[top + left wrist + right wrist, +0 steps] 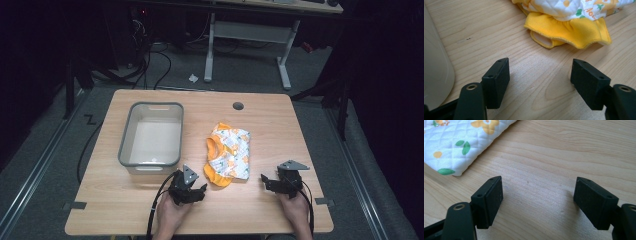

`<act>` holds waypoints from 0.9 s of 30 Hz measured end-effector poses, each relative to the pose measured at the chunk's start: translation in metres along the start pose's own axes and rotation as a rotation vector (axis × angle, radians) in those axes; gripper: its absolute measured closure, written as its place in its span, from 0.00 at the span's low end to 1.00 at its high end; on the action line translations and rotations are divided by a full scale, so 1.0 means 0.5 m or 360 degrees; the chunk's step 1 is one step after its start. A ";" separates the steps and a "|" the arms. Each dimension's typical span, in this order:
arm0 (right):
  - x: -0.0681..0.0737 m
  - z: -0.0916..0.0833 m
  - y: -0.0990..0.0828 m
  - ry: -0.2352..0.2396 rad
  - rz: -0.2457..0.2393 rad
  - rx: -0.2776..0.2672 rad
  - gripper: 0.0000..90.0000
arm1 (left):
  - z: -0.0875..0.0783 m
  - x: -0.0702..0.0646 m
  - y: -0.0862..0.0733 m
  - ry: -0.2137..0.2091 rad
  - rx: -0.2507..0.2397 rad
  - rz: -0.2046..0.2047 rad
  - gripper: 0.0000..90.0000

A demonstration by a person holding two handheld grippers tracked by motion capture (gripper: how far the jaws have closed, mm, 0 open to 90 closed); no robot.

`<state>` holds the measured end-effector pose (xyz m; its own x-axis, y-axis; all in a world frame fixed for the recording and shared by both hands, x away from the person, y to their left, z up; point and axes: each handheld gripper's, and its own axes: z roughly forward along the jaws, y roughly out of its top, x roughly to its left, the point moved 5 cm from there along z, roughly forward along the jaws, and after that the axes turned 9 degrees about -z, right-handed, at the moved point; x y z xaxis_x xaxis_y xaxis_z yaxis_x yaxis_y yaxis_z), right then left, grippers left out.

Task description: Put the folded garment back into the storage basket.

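A small quilted garment (228,154), white with orange and green prints and yellow-orange trim, lies crumpled in the middle of the wooden table (280,125). My left gripper (199,190) rests low on the table just left of its near yellow edge (569,32), jaws open with bare wood between them (540,75). My right gripper (266,181) sits to the right of the garment, also open over bare wood (537,195). In the right gripper view the garment's white quilted corner (456,147) lies ahead and to the left, apart from the jaws.
A grey-rimmed plastic bin (151,162), empty, stands on the table's left half, close beside my left gripper; its pale wall (436,75) shows at the left of the left gripper view. A round cable hole (238,106) is near the far edge. Beyond stands a desk frame (250,35).
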<state>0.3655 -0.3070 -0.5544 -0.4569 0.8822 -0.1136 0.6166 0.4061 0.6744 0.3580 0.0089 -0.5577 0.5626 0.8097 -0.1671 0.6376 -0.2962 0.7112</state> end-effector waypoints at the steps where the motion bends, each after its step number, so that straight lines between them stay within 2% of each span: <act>1: 0.000 0.000 0.000 0.0000 0.0000 0.0000 0.26 | 0.000 0.000 0.000 0.0001 0.0001 0.0002 0.35; 27: 0.000 0.000 0.000 -0.0001 0.0000 0.0000 0.26 | 0.001 -0.001 0.000 0.0014 0.0000 -0.0007 0.34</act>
<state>0.3655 -0.3071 -0.5544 -0.4567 0.8823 -0.1141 0.6165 0.4064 0.6744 0.3583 0.0084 -0.5578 0.5549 0.8156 -0.1641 0.6402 -0.2927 0.7102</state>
